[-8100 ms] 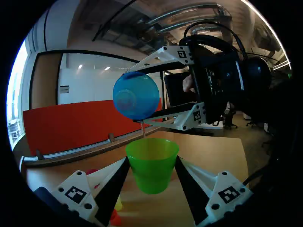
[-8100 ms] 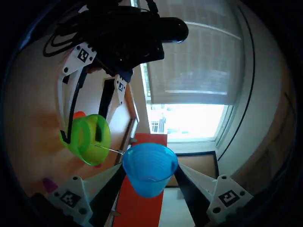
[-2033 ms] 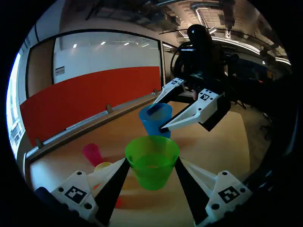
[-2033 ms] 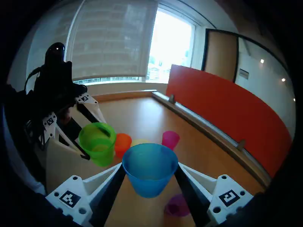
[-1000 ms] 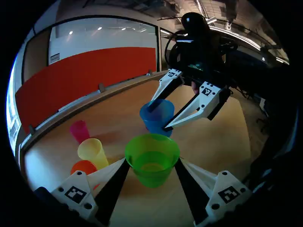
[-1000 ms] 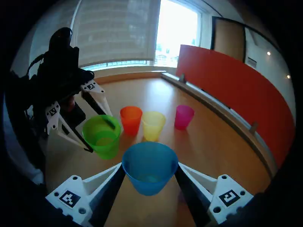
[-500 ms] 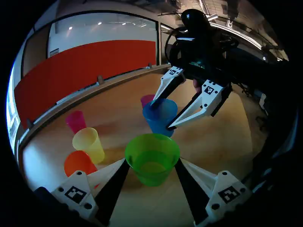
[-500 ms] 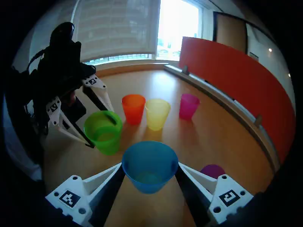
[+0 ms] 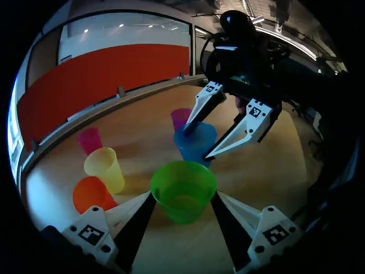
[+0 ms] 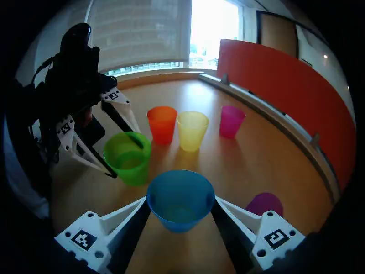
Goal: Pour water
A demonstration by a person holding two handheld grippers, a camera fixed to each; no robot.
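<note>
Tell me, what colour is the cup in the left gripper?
Green. The left gripper grips that cup; best seen in the left gripper view.

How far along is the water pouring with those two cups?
Done, apparently: the green cup holds some water and the blue cup looks nearly empty. In hand: the left hand-held gripper clamps the green cup, the right hand-held gripper the blue one, both upright. Left: probably setting them on the table and letting go; whether they already touch it is unclear.
</note>
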